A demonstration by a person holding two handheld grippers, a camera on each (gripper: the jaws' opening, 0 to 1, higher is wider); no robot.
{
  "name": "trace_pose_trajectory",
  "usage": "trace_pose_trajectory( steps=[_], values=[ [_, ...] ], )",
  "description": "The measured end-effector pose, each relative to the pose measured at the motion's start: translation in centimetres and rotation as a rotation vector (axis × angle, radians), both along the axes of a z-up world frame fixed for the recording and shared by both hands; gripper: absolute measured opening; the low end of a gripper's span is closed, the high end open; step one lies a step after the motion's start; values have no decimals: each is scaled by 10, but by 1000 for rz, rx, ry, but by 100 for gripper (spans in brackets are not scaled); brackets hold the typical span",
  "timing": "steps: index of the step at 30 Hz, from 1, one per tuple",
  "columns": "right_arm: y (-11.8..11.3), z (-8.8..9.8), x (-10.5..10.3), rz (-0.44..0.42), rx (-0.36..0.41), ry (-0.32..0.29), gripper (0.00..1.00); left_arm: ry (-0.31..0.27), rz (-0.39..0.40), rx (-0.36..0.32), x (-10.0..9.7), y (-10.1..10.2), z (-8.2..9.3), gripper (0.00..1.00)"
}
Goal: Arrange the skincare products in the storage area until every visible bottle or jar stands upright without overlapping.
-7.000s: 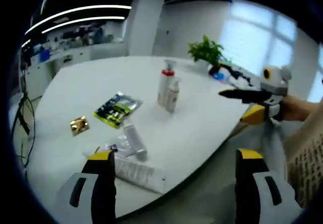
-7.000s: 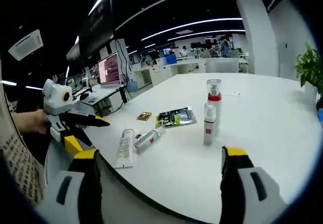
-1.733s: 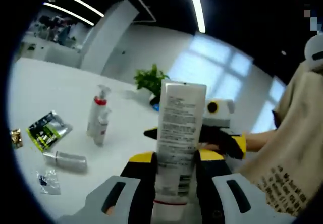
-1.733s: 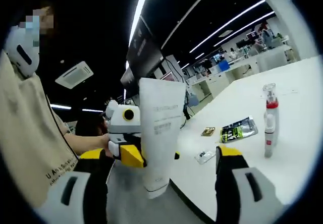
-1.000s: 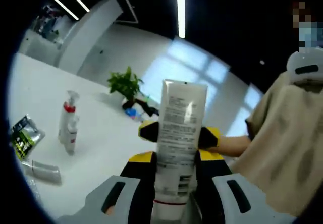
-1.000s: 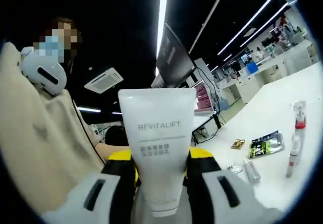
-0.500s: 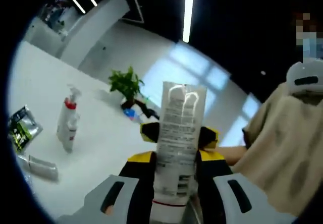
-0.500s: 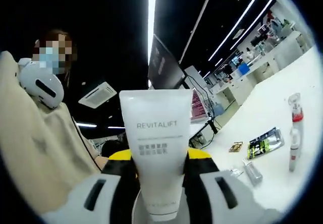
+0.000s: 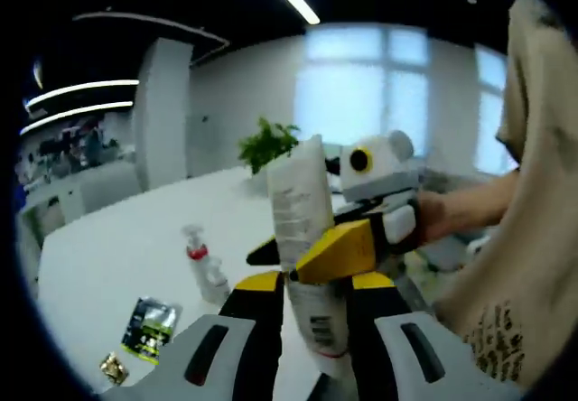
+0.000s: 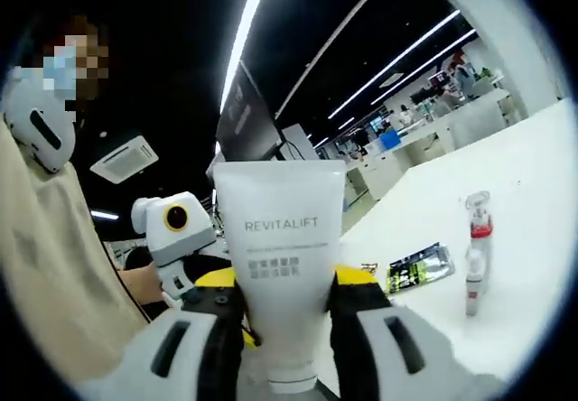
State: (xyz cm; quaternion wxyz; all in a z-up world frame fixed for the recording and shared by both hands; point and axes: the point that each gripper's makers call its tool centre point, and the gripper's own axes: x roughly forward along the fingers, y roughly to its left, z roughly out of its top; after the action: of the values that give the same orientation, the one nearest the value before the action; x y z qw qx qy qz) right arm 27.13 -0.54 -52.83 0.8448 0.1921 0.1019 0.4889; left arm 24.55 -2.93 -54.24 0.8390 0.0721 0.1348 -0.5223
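White cream tube (image 10: 282, 279) held in the air above the tabletop (image 10: 506, 265), clamped in both right claw (image 10: 284, 306) and left claw (image 9: 312, 297): a handover in progress. Next, I judge: one claw lets go, tube goes cap-down near the spray bottles (image 10: 476, 252). Cap end cut off; lying items hard to make out.

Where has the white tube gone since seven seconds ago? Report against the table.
Yes: up off the table, where it lay; the white tube now stands upright in the right tongs.
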Motion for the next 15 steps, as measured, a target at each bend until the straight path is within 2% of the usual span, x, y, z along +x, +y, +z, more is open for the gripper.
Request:
trace_pose_trajectory(
  steps=[3,5,7,8,15],
  values=[
    [1,-3,6,-50,-55,8,36,-65,64,106,13,3,-7,32],
    [1,-3,13,-104,-90,4,36,-101,111,140,22,5,-8,36],
    [3,-1,15,-131,-95,2,36,-103,147,139,28,6,-8,39],
    [1,0,20,-175,-99,8,36,-104,164,138,30,6,-8,39],
    [4,7,24,-271,-83,43,36,-108,204,160,38,-1,-11,34]
  ],
)
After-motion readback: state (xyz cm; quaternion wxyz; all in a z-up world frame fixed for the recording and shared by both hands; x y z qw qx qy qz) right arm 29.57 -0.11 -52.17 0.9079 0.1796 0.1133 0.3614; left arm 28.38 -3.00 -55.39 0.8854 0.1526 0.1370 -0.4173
